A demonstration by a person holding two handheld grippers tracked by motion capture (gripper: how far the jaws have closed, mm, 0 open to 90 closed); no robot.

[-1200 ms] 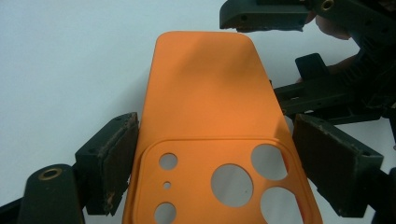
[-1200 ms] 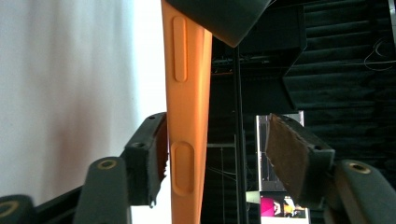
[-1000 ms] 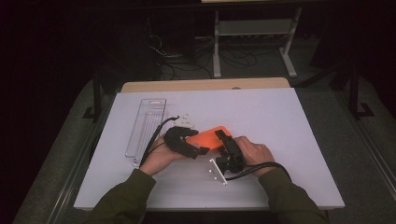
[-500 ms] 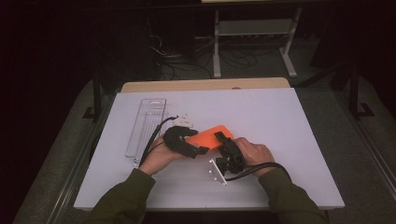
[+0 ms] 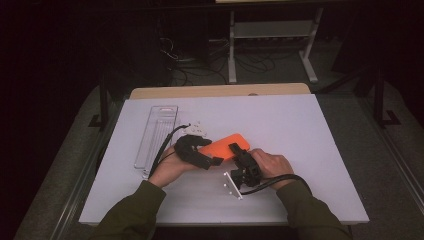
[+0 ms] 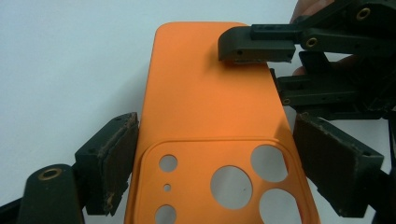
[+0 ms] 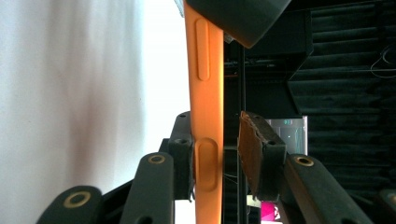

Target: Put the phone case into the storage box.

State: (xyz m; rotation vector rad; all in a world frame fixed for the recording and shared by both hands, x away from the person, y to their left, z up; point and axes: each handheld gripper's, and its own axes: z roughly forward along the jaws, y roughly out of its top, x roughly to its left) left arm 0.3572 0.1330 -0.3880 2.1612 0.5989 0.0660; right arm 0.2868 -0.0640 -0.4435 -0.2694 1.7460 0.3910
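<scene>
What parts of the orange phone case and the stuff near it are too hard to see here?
- Orange phone case: its bottom is cut off by the lower edge of the left gripper view.
- Its far corner there is covered by the right gripper.
- Small white bits in the high view: too small to tell what they are.
- Clear tray: its near end sits behind the left gripper's cable.

A clear plastic tray (image 5: 156, 134) is lying lengthwise near the left edge of the white table (image 5: 300, 135). Small white parts (image 5: 198, 127) are sitting just beside it. Cables (image 5: 187, 57) are trailing on the floor beyond.
</scene>
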